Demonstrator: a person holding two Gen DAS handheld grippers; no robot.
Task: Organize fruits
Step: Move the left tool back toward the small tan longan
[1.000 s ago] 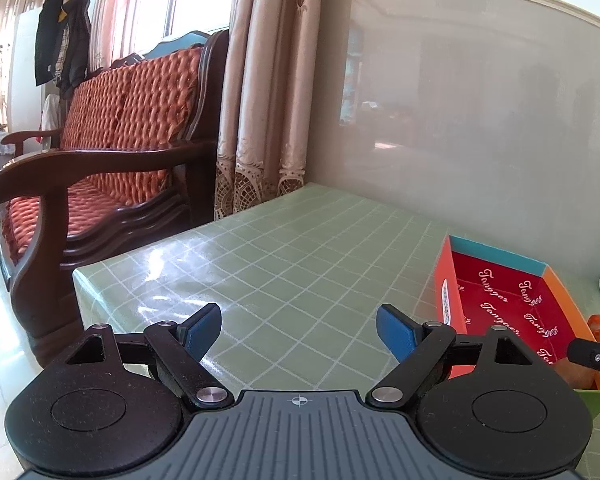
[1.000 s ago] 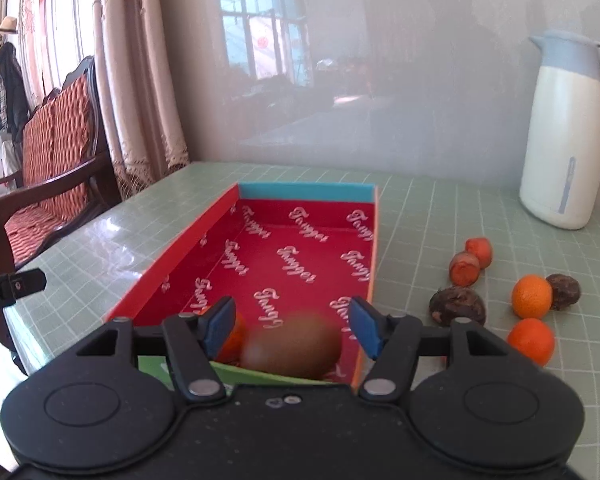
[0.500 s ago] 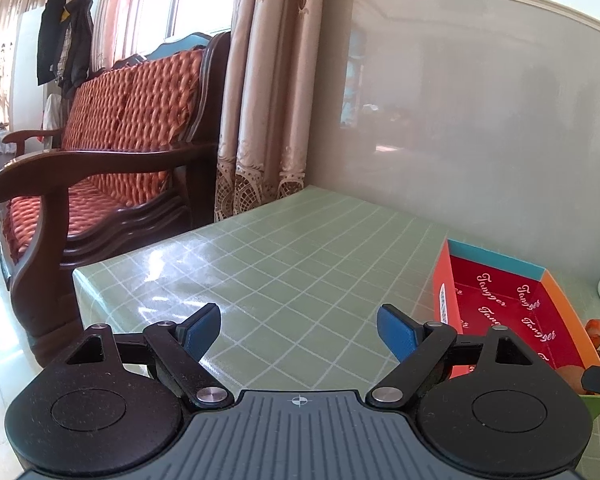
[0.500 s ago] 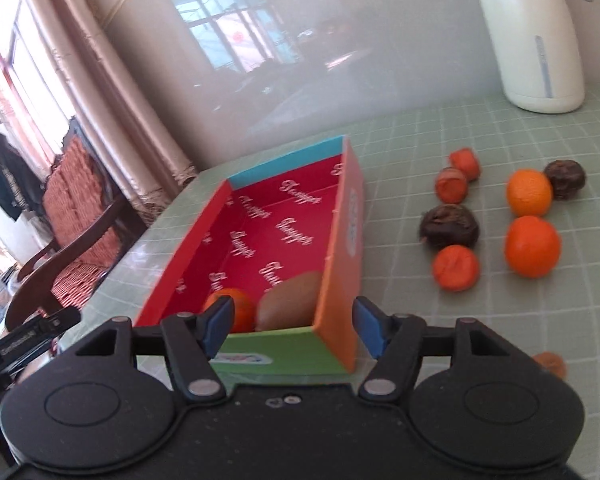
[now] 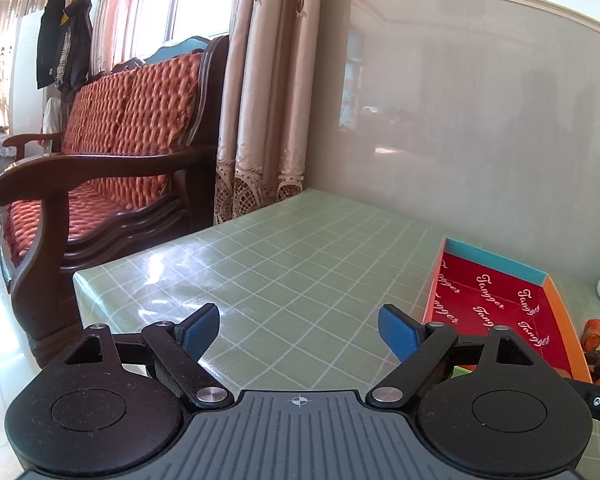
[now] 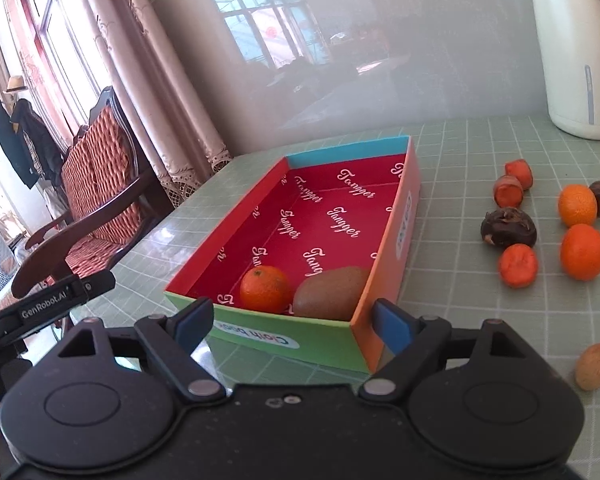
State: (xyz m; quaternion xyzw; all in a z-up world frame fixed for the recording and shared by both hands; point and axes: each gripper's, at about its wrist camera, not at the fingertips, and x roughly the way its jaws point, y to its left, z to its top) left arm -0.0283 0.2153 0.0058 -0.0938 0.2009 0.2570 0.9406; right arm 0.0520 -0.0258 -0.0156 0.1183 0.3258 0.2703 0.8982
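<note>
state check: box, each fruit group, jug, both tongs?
box: open-topped, upright, on the table
orange and kiwi: in the box, near end
loose fruit: on the table, outside the box
jug: upright
left tongs: open, empty
right tongs: just opened, empty

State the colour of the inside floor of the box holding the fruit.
The box floor is red with repeated white script lettering, clearest in the right wrist view.

Right claw (image 6: 292,326) just opened, empty, before box (image 6: 384,280); orange (image 6: 265,289) touching kiwi (image 6: 332,293) inside; fruit scattered on tabletop (image 6: 460,312).
</note>
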